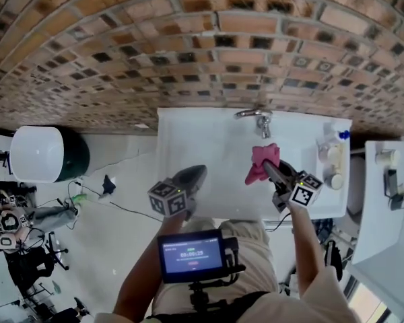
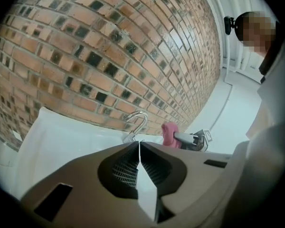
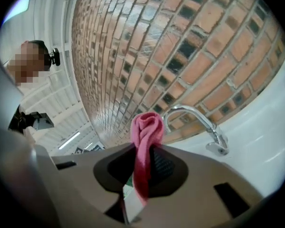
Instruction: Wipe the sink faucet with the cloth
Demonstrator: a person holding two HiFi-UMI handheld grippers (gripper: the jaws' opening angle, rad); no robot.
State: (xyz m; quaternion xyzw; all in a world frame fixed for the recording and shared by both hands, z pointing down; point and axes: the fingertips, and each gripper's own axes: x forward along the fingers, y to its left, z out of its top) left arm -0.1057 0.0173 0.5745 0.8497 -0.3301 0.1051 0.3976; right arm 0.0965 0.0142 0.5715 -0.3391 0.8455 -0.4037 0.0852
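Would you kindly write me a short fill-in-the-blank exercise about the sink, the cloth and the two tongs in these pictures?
1. The right tongs are shut on a ____ cloth.
2. The left tongs are shut and hold ____.
3. The faucet stands at the back of the sink, against a wall made of ____.

Missing words: pink; nothing; brick.

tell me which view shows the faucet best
The right gripper view: the curved chrome faucet is large there, spout and base both clear. The left gripper view shows it small; the head view, tiny from above.
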